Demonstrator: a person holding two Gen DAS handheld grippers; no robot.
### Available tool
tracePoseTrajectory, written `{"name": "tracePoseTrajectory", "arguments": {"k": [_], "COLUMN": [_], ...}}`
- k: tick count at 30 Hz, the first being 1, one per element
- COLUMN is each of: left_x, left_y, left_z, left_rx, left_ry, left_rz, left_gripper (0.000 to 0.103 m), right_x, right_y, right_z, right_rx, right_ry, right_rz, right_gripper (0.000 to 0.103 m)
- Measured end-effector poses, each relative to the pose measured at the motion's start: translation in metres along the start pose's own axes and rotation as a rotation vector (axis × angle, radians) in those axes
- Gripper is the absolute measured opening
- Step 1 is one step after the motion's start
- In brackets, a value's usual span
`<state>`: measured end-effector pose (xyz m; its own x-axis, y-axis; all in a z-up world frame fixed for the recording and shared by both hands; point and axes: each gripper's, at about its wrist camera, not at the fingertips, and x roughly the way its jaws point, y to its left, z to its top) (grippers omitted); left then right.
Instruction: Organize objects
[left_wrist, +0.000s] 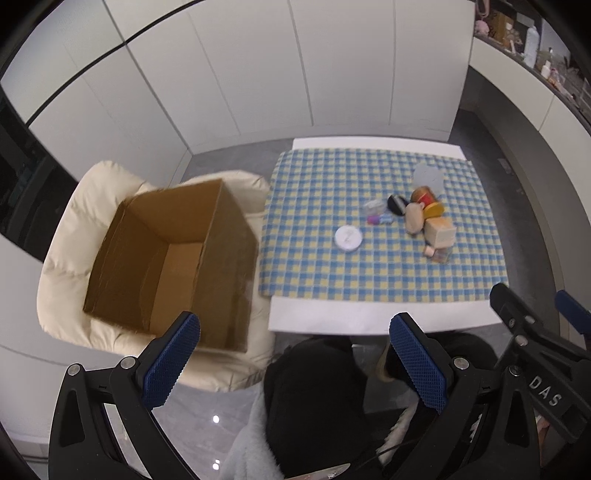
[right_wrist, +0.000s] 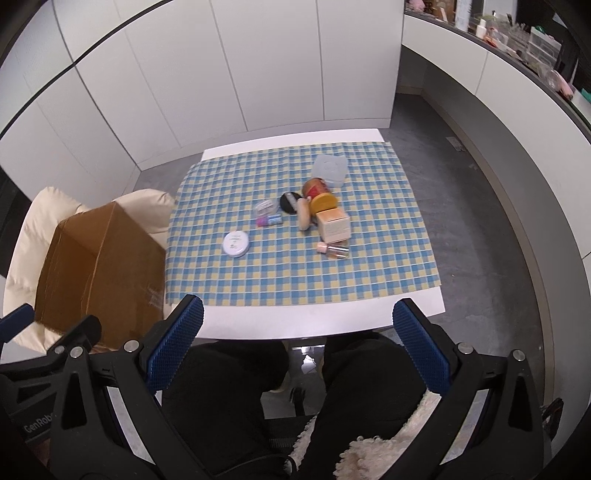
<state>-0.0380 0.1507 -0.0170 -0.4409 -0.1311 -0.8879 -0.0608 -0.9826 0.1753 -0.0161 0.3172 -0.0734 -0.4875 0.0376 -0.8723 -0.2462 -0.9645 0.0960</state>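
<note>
I hold both grippers up high, above my lap and in front of the white table. My left gripper has its jaws wide apart, and nothing is between them. My right gripper is spread wide too, and it holds nothing.

Far ahead of the right jaws, on the blue and yellow checked cloth, lies a little pile of things. The round white tin sits alone, ahead and a bit left of the jaws. Past it are a small clear case and a tiny pink and blue thing. To the right of those I see a black round pad, a tan puff, a red and gold jar, a yellow lid and a peach box, all close together. A small bottle lies on its side just in front of the box. A clear plastic tub stands farthest away.

Ahead and left of the left jaws, an open brown cardboard box sits on a cream cushioned chair, beside the table. I cannot see anything inside it.
</note>
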Motion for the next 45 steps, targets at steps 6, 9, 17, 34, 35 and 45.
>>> {"name": "tracePoseTrajectory", "arguments": {"k": [6, 9, 17, 34, 35, 45], "left_x": [0.014, 0.027, 0.048, 0.165, 0.171, 0.251], "left_y": [-0.015, -0.017, -0.017, -0.040, -0.041, -0.045], "left_z": [0.015, 0.027, 0.047, 0.047, 0.048, 0.056], "left_rx": [-0.016, -0.040, -0.119, -0.086, -0.089, -0.132], "left_ry": [0.008, 0.026, -0.006, 0.116, 0.119, 0.110], "left_rz": [-0.042, -0.060, -0.067, -0.091, -0.093, -0.066], "left_gripper": [0.102, 0.102, 0.102, 0.102, 0.102, 0.102], "right_x": [0.009, 0.015, 0.037, 0.140, 0.148, 0.231], "right_y": [-0.020, -0.025, -0.030, -0.055, -0.056, -0.073], "right_z": [0.009, 0.012, 0.023, 0.048, 0.048, 0.045], "right_rx": [0.027, 0.037, 0.034, 0.077, 0.078, 0.159], "right_ry": [-0.007, -0.004, 0.000, 0.014, 0.020, 0.054], "right_rz": [-0.031, -0.032, -0.047, -0.068, -0.070, -0.058], "right_gripper": [0.103, 0.103, 0.103, 0.103, 0.103, 0.103]}}
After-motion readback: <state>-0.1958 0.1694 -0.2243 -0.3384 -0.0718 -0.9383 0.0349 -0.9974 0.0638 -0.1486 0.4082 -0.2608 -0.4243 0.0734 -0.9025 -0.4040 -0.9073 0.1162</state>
